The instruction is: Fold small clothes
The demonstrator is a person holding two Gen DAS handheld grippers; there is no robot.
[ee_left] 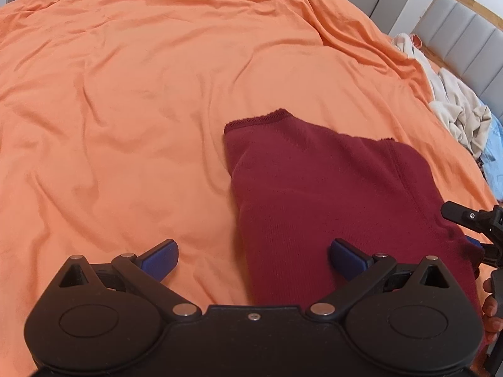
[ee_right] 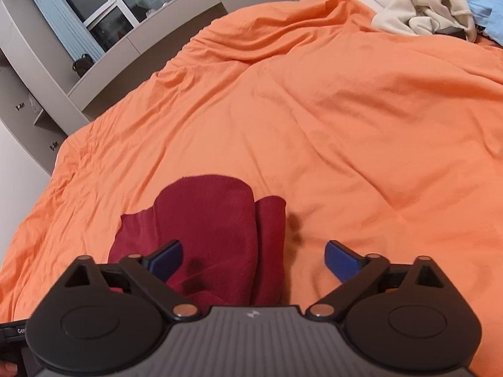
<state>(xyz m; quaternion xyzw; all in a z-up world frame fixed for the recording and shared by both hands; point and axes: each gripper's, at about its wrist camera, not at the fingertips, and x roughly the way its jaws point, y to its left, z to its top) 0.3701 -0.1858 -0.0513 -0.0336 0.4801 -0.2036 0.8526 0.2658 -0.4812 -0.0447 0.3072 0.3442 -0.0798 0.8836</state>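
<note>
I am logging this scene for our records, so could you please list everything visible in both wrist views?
Dark red garment: one, maroon, folded, lying on the bedcover right in front of both grippers.
Bedcover: one, orange, wrinkled, spread over the whole bed.
Pile of clothes: one heap, cream, at the far edge of the bed.
Light blue fabric: one piece, beside the cream pile.
Headboard: one, grey padded panels with a wooden frame, behind the pile.
Window: one, dark glass, on the far wall above a grey ledge.
Left gripper: one, black with blue pads, open over the garment's left edge.
Right gripper: one, black with blue pads, open, gripping nothing.
</note>
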